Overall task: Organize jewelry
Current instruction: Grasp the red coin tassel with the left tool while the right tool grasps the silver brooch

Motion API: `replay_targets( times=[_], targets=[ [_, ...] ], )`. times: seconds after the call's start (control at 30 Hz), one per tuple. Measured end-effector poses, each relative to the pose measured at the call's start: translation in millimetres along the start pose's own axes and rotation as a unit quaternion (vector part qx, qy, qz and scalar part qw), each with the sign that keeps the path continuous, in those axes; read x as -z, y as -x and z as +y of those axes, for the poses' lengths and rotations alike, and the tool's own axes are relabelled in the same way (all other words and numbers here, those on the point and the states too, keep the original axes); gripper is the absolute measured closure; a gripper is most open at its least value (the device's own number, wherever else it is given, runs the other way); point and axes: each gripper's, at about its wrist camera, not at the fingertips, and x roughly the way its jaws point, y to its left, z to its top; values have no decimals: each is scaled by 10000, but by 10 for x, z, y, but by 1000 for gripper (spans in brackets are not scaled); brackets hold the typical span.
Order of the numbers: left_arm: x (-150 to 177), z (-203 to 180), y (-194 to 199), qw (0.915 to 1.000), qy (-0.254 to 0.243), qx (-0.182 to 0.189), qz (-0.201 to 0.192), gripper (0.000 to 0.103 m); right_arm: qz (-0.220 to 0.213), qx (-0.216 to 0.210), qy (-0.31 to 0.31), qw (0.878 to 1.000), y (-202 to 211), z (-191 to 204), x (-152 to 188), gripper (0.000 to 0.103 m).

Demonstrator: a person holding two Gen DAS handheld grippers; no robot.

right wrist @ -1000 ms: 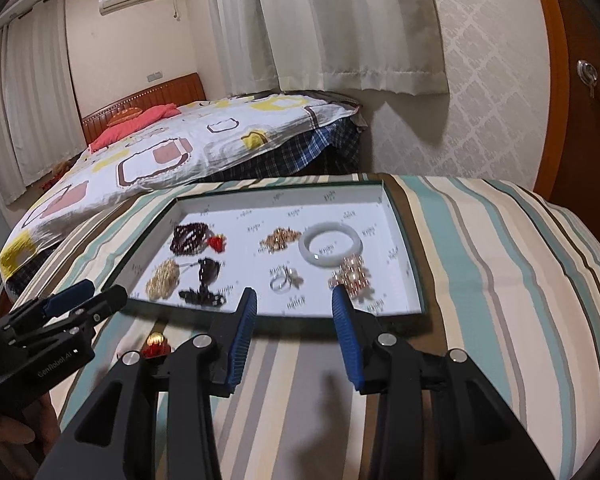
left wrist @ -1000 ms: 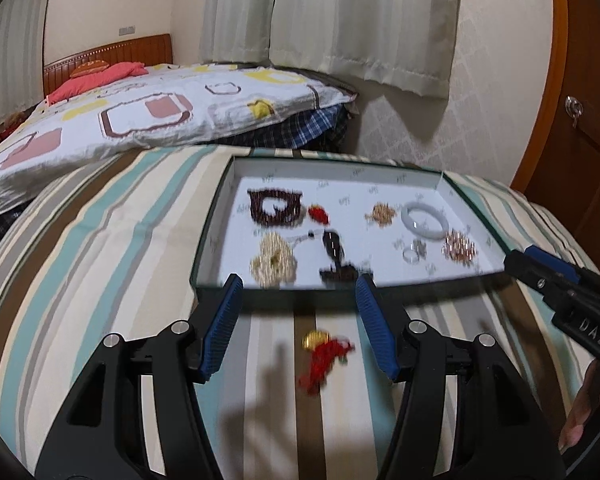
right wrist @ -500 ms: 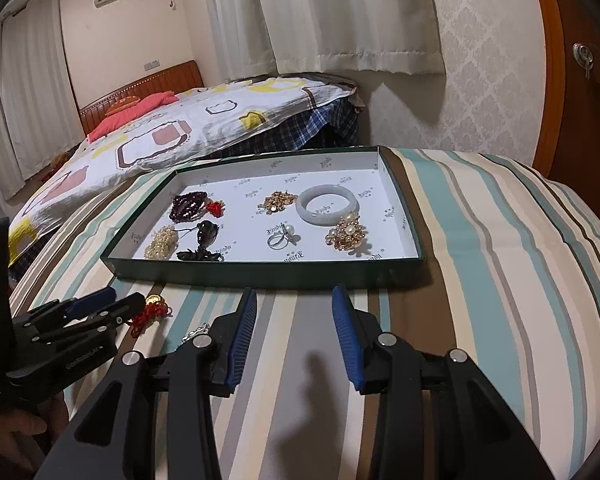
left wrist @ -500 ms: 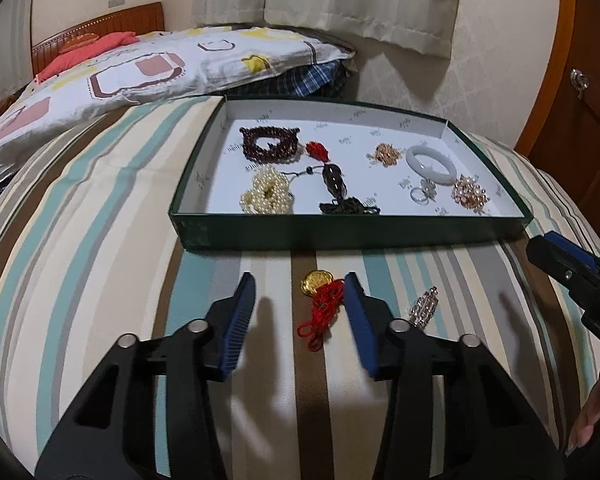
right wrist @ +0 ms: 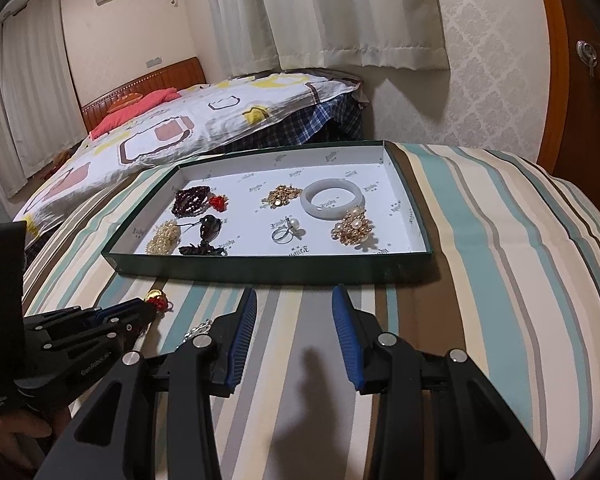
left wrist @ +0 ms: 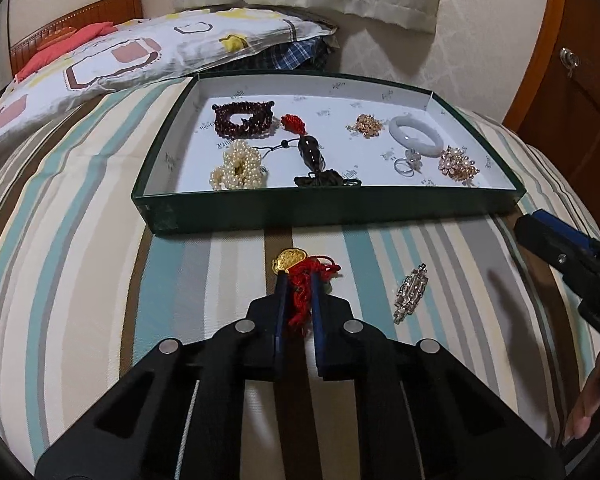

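Left gripper (left wrist: pixel 298 280) has just closed on the red-corded gold charm (left wrist: pixel 300 270), on the bedspread (left wrist: pixel 100 280) just before the tray's (left wrist: pixel 324 214) near edge. Lift into tray looks next. Right gripper (right wrist: pixel 294 332) hangs partly open, empty.

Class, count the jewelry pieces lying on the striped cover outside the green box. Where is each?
2: the red-corded gold charm, clamped in the left gripper in front of the box, and the silver brooch to its right.
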Motion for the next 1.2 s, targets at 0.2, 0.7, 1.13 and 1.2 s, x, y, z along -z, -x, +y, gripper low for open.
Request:
replay_targets(
  times=[0.2, 0.7, 1.13, 1.2],
  targets=[
    [6, 41, 101, 9997, 19, -99, -212, 93, 36, -57, 71, 10000, -8, 74, 22, 63],
    [46, 494, 508, 9961, 486, -503, -531, 93, 447, -430, 439, 9971, -239, 496, 115, 63],
    [45, 601, 527, 9953, 596, -528, -554, 93, 931, -322, 528, 9937, -475, 639, 146, 57],
    [47, 601, 523, 9953, 598, -525, -545, 93, 940, -276, 571, 9935, -483, 625, 143, 57]
  ],
)
